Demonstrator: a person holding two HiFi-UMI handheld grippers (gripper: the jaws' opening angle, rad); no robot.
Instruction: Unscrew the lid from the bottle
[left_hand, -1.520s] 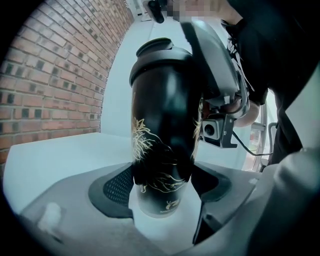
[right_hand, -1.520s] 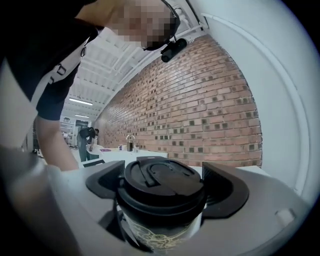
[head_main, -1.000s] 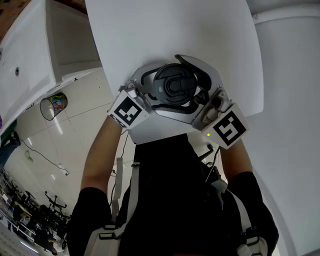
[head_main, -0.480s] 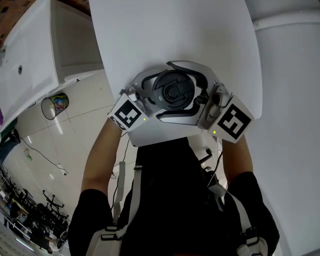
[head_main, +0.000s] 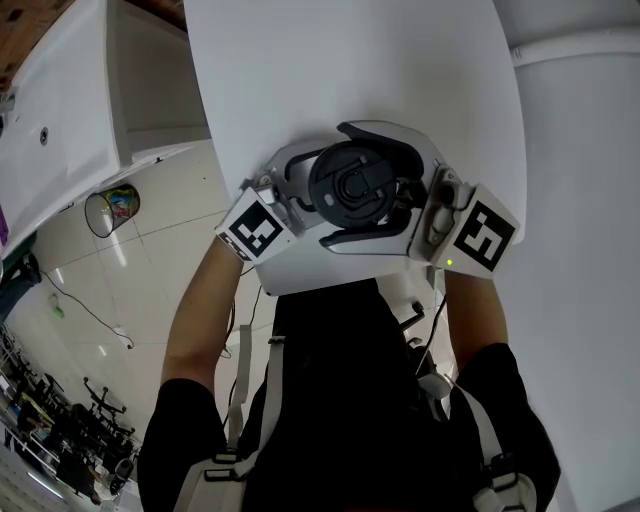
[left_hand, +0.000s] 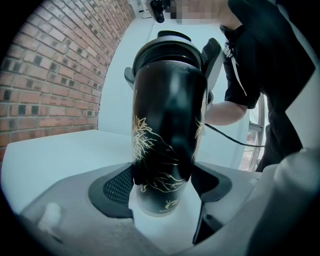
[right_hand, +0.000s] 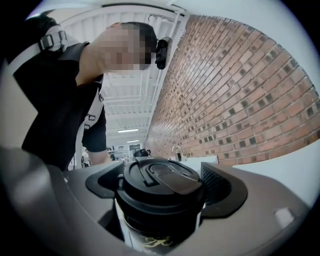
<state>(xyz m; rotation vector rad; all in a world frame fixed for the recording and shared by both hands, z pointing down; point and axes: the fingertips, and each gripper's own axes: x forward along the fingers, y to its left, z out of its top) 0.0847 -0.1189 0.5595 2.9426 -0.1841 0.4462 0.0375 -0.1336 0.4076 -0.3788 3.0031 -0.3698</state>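
Bottle, black with a gold drawing, is upright over the near edge of the white table, close in front of the person's body. Whether its base rests on the table or hangs a little above it, we cannot tell. We hold it with both tools. The left gripper has its jaws wide, and its pads press on the lower part of the body from both sides. The right gripper comes from the other side, and its pads are closed on the black lid. The lid sits on the neck with no gap that we can see.

We judge that the step in hand is the turning of the lid. To do it well, we should keep the left grip firm and quiet, so that the body does not turn together with the lid. The body looks smooth and round, so it may slip in the pads. We should turn the right gripper around the bottle's own axis and not lean it to one side, because leaning could jam the thread or tip the bottle. If the wrist comes to its limit, we should loosen only the right jaws, turn back and grip again. We should lift the lid only when it feels free.
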